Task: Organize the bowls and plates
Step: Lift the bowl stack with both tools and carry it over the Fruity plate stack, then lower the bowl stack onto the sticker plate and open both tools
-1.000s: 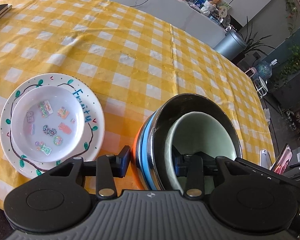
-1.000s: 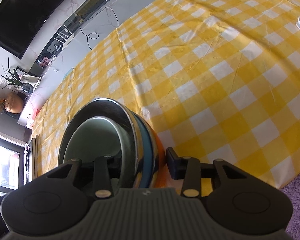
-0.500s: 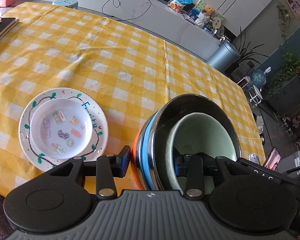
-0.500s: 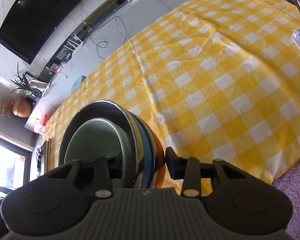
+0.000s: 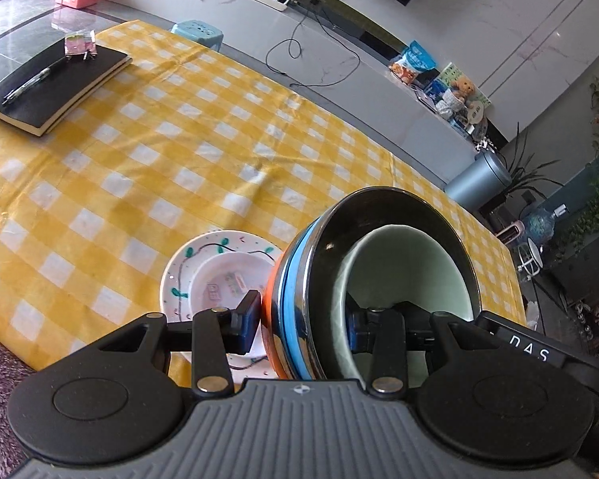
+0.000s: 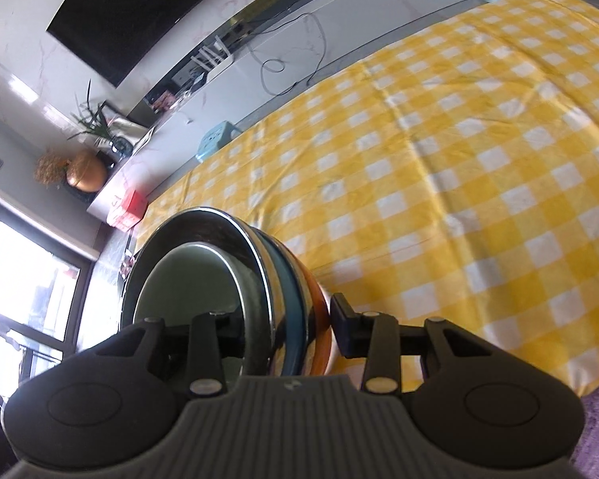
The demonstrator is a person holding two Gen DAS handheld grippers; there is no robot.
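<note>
A nested stack of bowls [image 5: 395, 263] hangs above the table: pale green inside, then steel, blue and orange outside. My left gripper [image 5: 303, 321] is shut on its rim, one finger inside and one outside. The same stack of bowls [image 6: 219, 279] fills the right wrist view, where my right gripper [image 6: 287, 327] is shut on the opposite rim. Below and left of the stack lies a white painted plate [image 5: 183, 263] with a small white dish [image 5: 223, 279] on it, partly hidden by the bowls and my left finger.
The table wears a yellow checked cloth [image 5: 159, 167]. A black notebook [image 5: 56, 88] with a pen lies at the far left corner. A blue stool [image 5: 197, 32] stands beyond the table. A grey bin [image 5: 479, 179] stands off the right end.
Both grippers have lifted the bowl stack and carried it toward the painted plate, which now sits partly behind the bowls. The views have tilted up, showing more of the room.
</note>
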